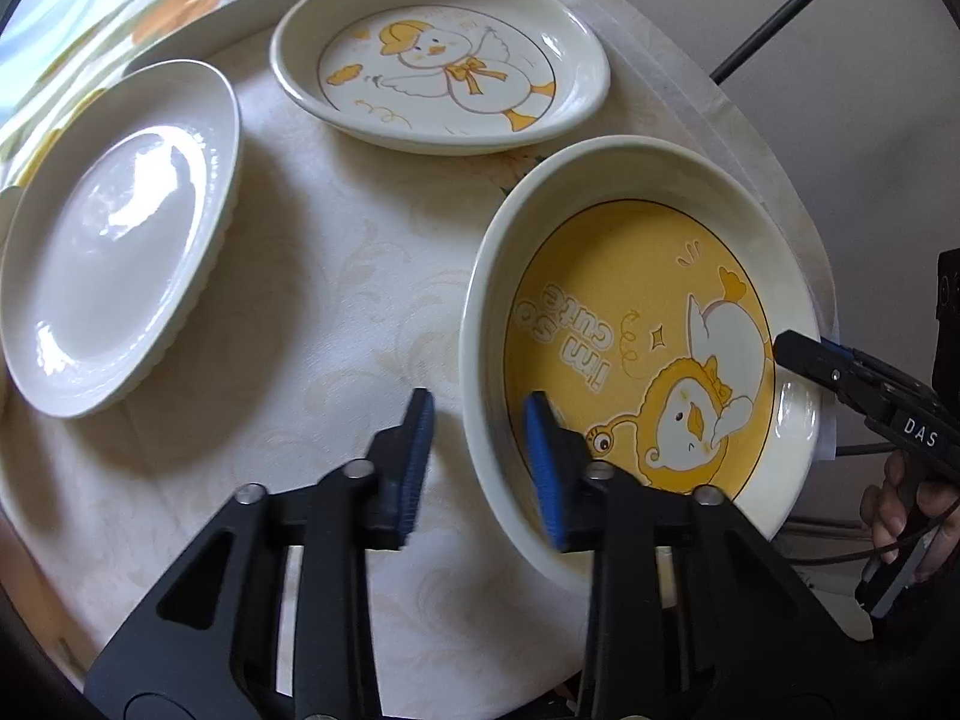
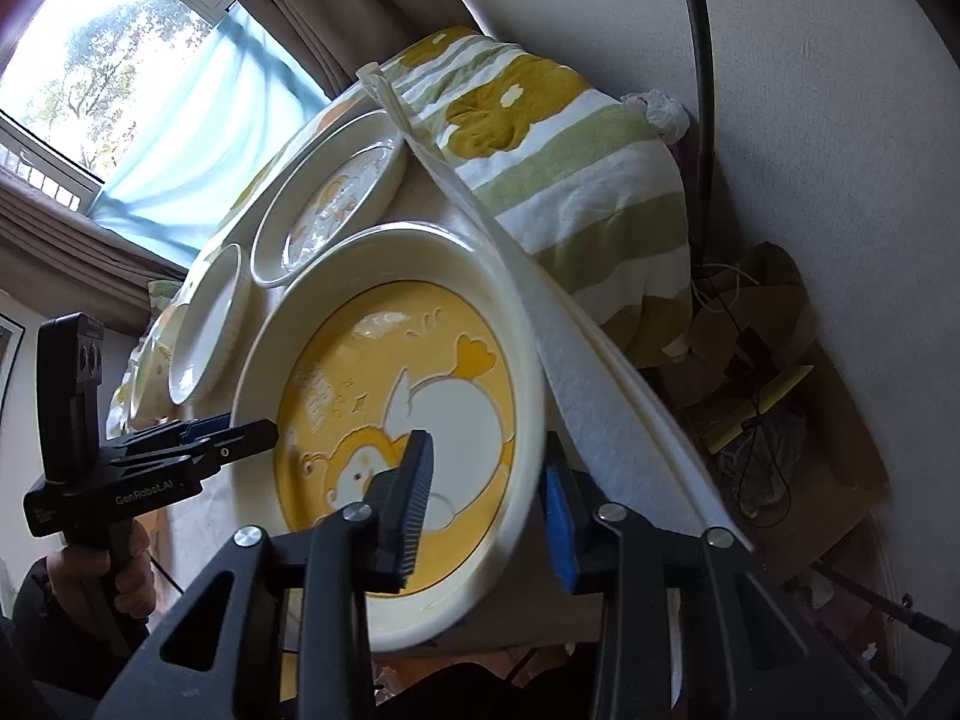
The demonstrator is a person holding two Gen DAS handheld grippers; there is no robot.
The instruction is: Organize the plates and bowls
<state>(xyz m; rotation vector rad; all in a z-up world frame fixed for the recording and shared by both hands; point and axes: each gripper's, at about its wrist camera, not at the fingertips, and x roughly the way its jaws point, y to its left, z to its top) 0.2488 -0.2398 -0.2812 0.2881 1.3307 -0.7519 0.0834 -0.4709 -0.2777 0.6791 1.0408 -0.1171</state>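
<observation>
Yellow bowl point(image 1: 636, 324) gripped at opposite rims by both jaws; two plates point(image 1: 120, 240) beside it.

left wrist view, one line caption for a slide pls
Both grippers, left and right, straddle opposite rims of the yellow duck bowl, beside two plates.

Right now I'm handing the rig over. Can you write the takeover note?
Left gripper: jaws straddle the near rim of the yellow bowl, one pad inside, one outside; firm contact unclear.
Right gripper: straddles the opposite rim of the same bowl, same doubt.
White plate sits on the table, left; duck plate behind.
Done: both grippers placed on the bowl rim. Nothing stacked yet.
Left: confirm grip, lift the bowl, then sort the plates and bowl.
</observation>
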